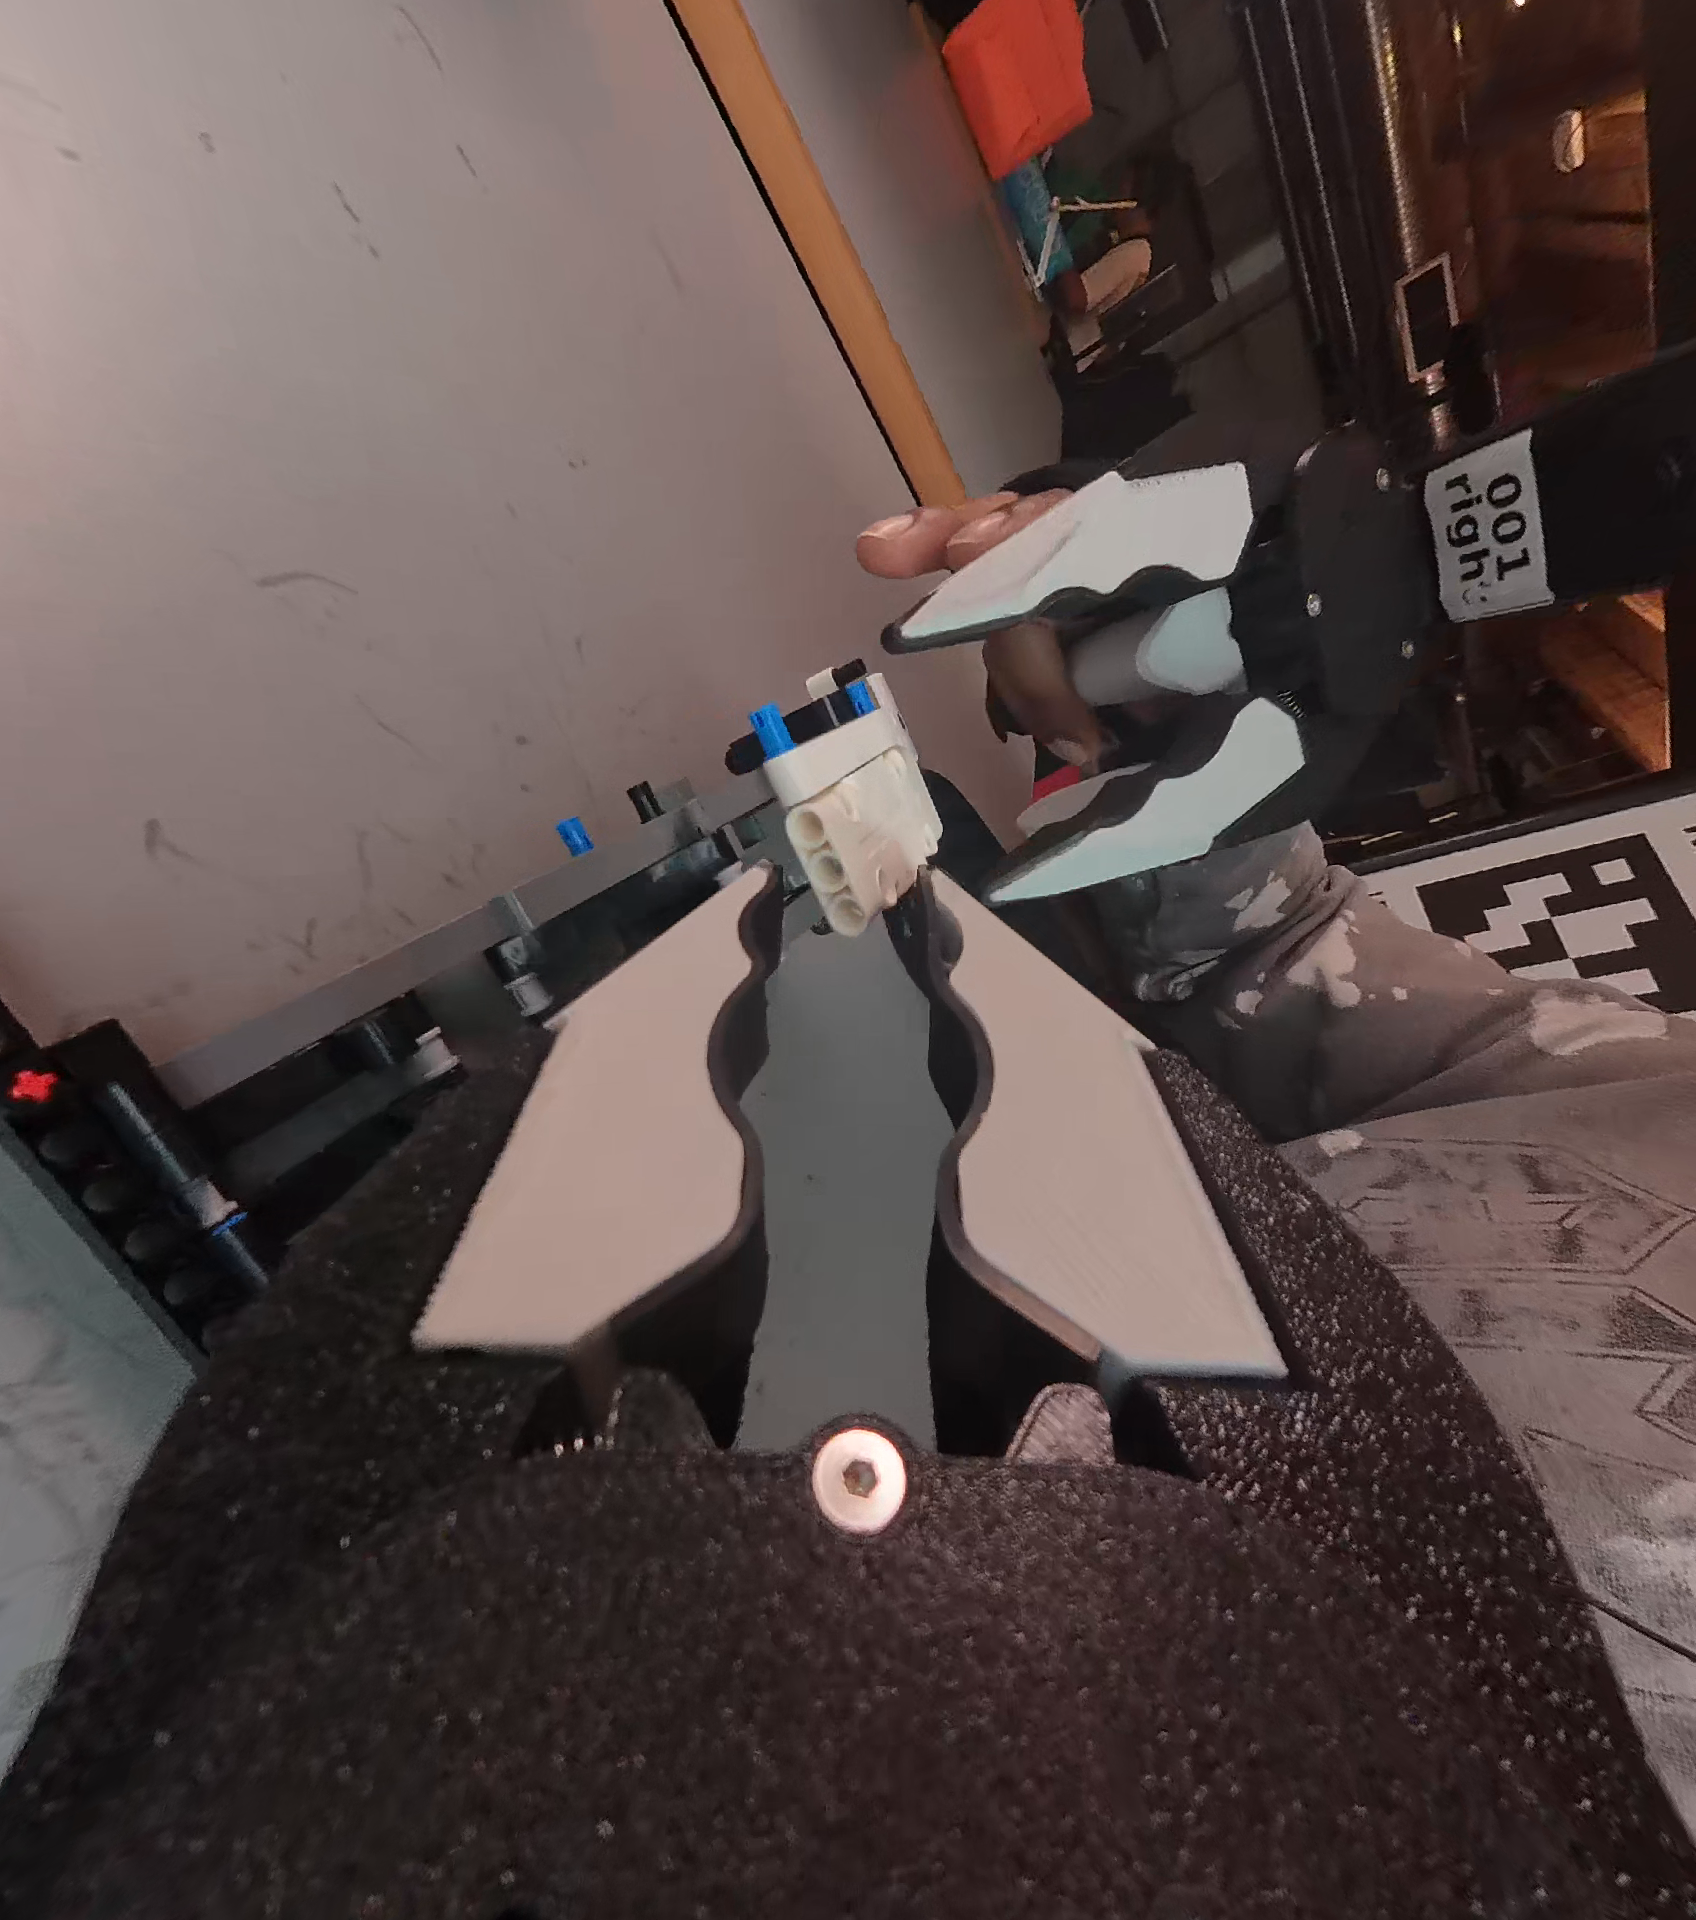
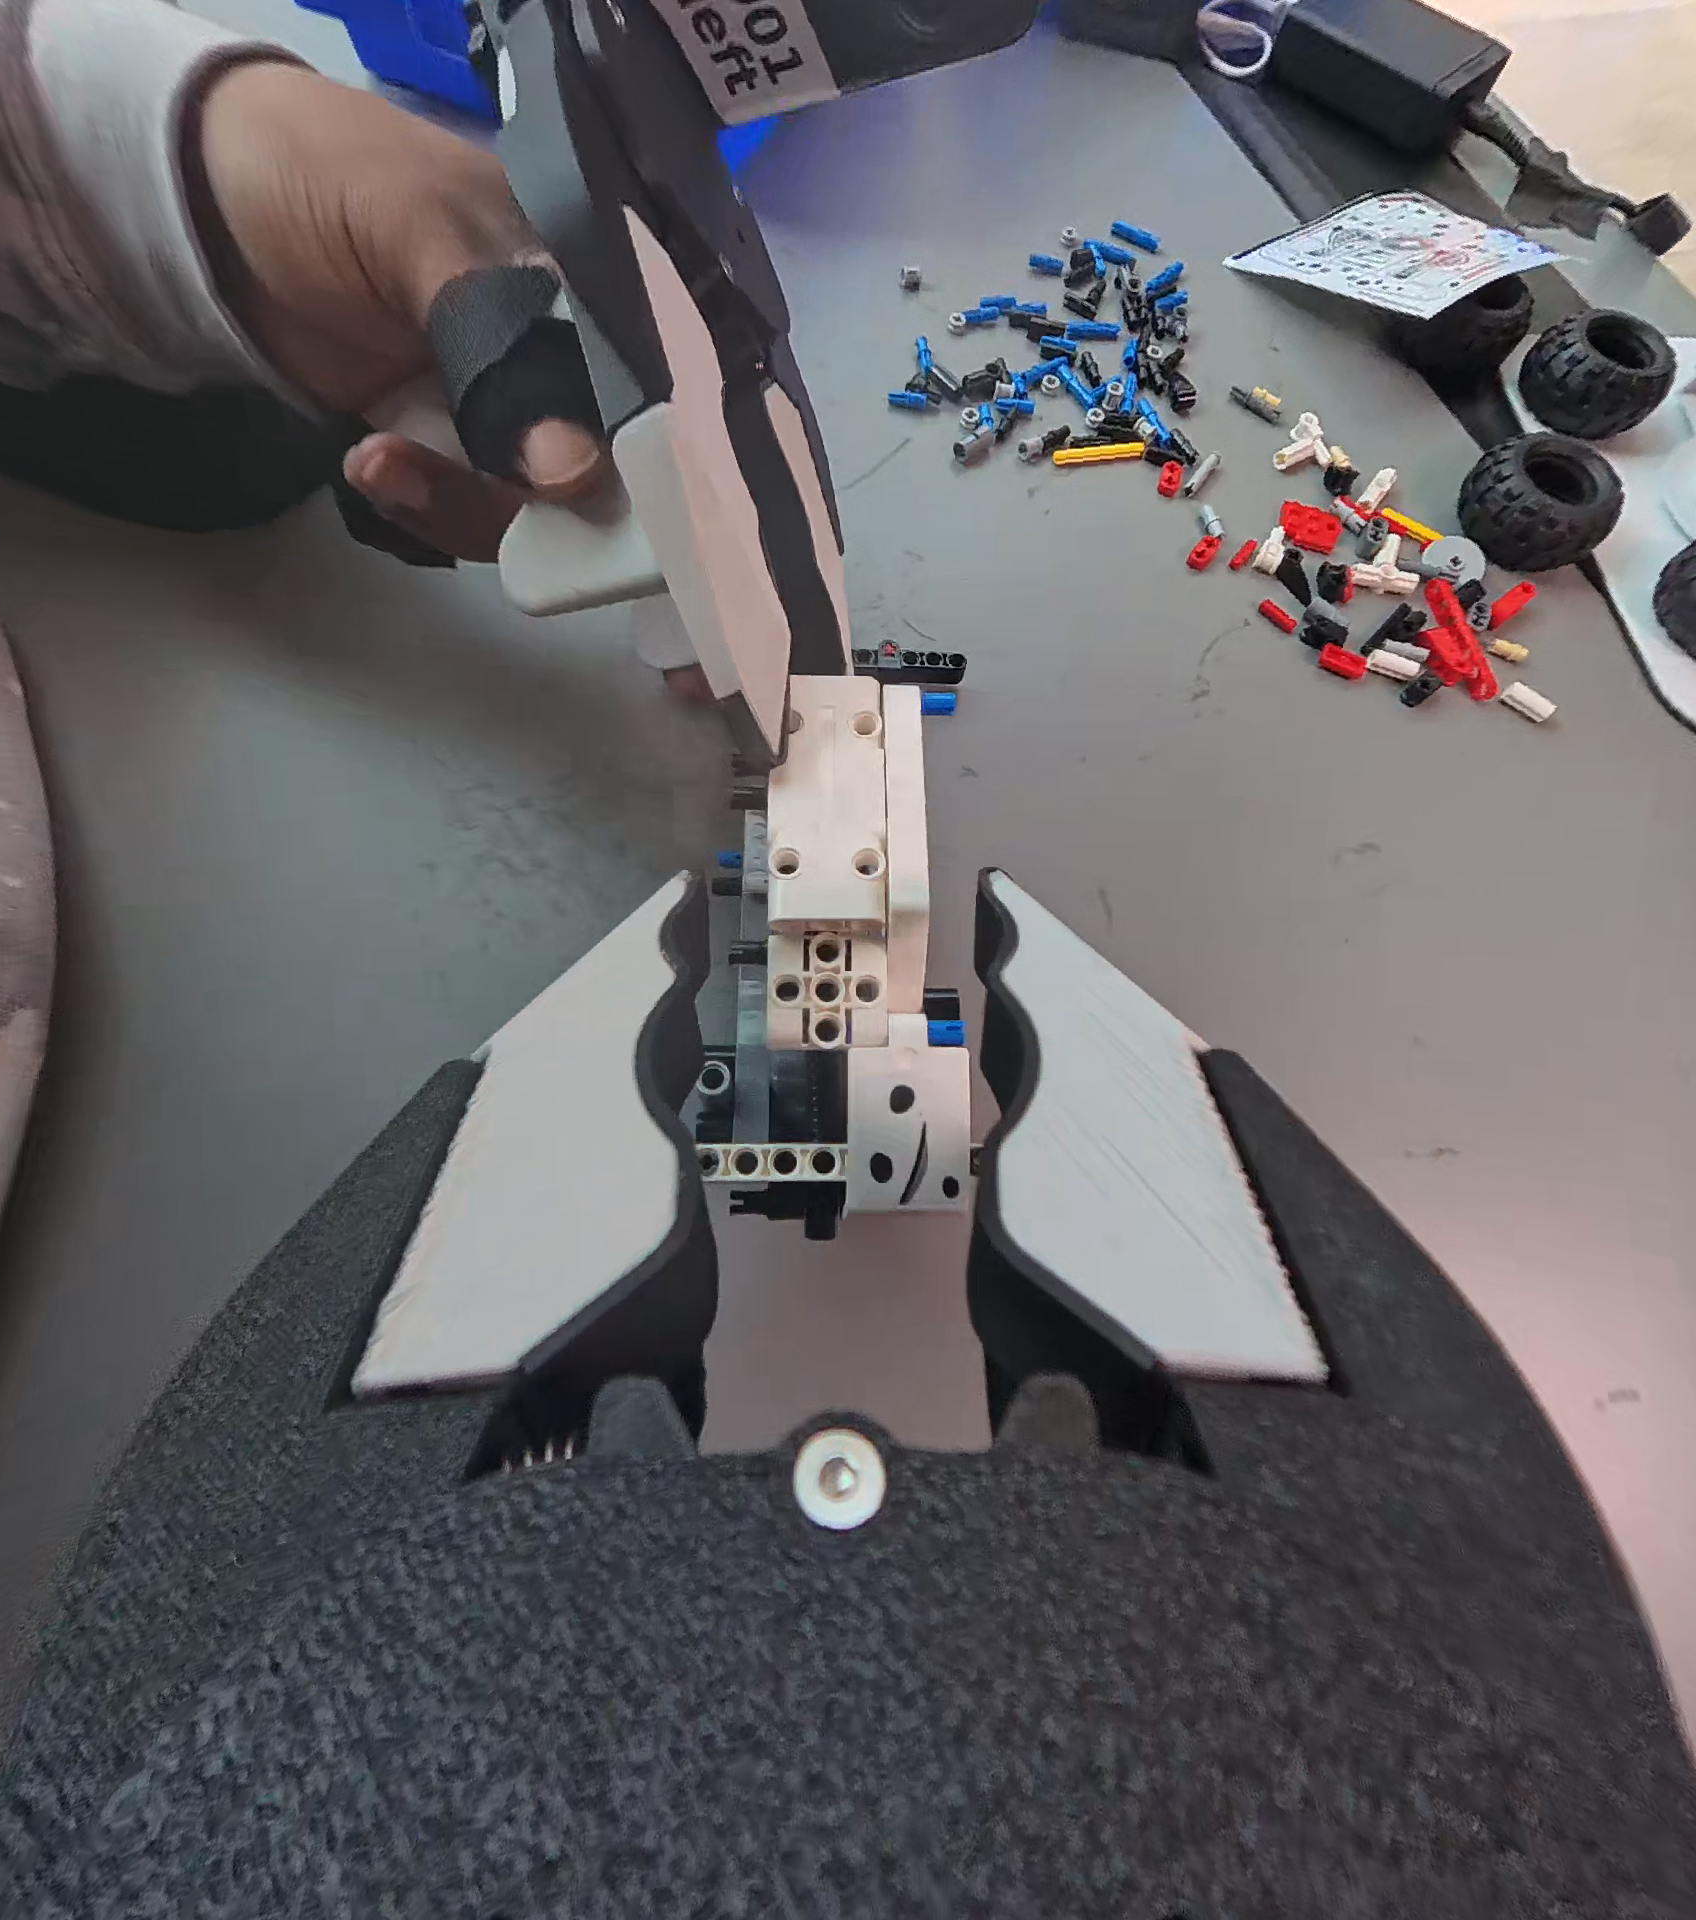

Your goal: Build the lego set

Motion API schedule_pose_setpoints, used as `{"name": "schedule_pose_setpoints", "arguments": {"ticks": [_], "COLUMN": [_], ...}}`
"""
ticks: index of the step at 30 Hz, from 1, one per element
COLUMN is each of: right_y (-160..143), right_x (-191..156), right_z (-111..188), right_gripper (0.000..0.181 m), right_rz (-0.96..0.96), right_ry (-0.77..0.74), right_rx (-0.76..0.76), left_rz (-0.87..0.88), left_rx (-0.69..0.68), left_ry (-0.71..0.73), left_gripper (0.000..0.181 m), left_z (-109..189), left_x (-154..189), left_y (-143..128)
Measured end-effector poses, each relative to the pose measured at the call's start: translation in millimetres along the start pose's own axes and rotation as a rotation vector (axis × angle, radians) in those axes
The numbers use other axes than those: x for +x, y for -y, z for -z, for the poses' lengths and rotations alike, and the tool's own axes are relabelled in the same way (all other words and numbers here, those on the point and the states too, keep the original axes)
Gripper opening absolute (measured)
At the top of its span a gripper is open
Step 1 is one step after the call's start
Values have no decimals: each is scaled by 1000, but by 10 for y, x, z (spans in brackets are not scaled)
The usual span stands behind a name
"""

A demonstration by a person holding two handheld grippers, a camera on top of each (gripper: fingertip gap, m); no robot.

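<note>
**Both claws at the half-built lego model**

The left gripper [image 1: 849, 894] has its fingers drawn close, the tips pinched on the far end of the lego model [image 2: 839, 966], where a white block with three round holes [image 1: 859, 842] sits right between them. In the right wrist view this gripper [image 2: 771, 727] comes down from above onto the model's far white section.

The right gripper [image 2: 833, 1039] stands with its jaws apart, one finger on each side of the model's near end; the white panel [image 2: 906, 1132] lies just inside the right-hand finger, and whether it touches is unclear. The model rests on the grey table [image 2: 1343, 1039], running straight ahead of this claw.

Beyond and to the right of the claw lie a scatter of blue and black pins [image 2: 1072, 353], a heap of red, white and black pieces [image 2: 1384, 603] and four black tyres [image 2: 1540, 499]. A printed sheet [image 2: 1384, 255] lies farther back.
</note>
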State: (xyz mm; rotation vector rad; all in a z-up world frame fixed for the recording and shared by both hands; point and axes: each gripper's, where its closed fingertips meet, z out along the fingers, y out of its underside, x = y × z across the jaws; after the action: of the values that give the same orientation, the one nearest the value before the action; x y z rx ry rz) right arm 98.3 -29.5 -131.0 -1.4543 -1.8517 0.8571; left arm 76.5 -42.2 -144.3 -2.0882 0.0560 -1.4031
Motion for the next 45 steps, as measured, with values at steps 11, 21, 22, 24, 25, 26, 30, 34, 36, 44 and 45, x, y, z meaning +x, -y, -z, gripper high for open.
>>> {"name": "schedule_pose_setpoints", "arguments": {"ticks": [11, 21, 22, 24, 25, 26, 30, 34, 36, 44, 45], "right_y": [0, 108, 102, -22, -97, -185, -500, -533, -494, -507, -514], "right_x": [6, 29, 29, 7, -24, -63, -44, 93, 156, 406, 426], "right_z": [-284, -129, -80, -29, -14, -6, -26, -142, -146, -148, -153], "right_gripper": [34, 77, 78, 82, 84, 87, 96, 83, 83, 83, 83], "right_rz": [84, 49, 62, 90, 88, 78, 56, 35, -24, -397, -422], "right_ry": [57, 32, 3, -46, -50, -41, -79, -93, -9, 430, 453], "right_rx": [28, 155, 171, 142, 124, 97, -23, -2, 32, -29, -41], "left_rz": [-412, -655, -692, -757, -781, -796, -730, -708, -722, -800, -805], "left_rx": [75, 401, 426, 463, 476, 484, 445, 389, 361, 403, 404], "left_ry": [28, 144, 182, 254, 280, 306, 400, 391, 363, 397, 394], "left_gripper": [47, 90, 94, 100, 100, 100, 69, 42, 25, 51, 58], "left_z": [261, 784, 847, 949, 987, 1015, 1042, 995, 981, 1054, 1055], "left_x": [33, 76, 58, 33, 24, 5, -238, -349, -333, -329, -322], "left_y": [0, 454, 501, 579, 609, 634, 642, 572, 542, 601, 600]}}
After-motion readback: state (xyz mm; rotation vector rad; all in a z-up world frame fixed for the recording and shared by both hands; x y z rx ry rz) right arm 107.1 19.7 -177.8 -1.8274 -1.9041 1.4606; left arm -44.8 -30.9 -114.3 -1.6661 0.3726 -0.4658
